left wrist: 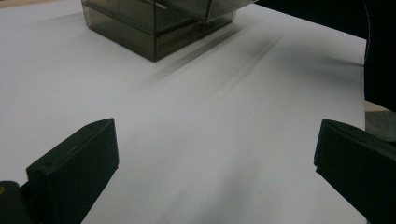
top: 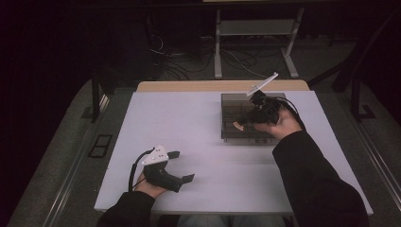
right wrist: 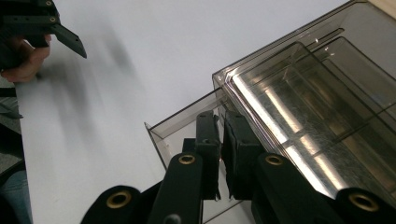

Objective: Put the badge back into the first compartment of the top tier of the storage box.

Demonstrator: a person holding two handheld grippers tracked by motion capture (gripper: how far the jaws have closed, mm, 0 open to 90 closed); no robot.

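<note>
A smoky see-through drawer box [top: 231, 106] stands at the back right of the white table [top: 189, 123]. My right gripper [top: 243, 122] reaches over its front. In the right gripper view the right gripper [right wrist: 222, 126] has its jaws pressed together on the front wall of a partly pulled-out drawer [right wrist: 182, 126] of the box [right wrist: 317, 102]. My left gripper [top: 182, 165] rests near the table's front edge, open, with nothing between its jaws. In the left gripper view the left gripper [left wrist: 215, 163] faces bare table, with the box [left wrist: 154, 28] farther off.
A wooden strip [top: 189, 86] runs along the table's far edge. Behind it are a metal table frame [top: 255, 28] and cables [top: 189, 59] on the floor. The right arm's dark sleeve [left wrist: 380, 46] hangs over the table's right side. The left hand and its gripper [right wrist: 46, 28] lie far from the box.
</note>
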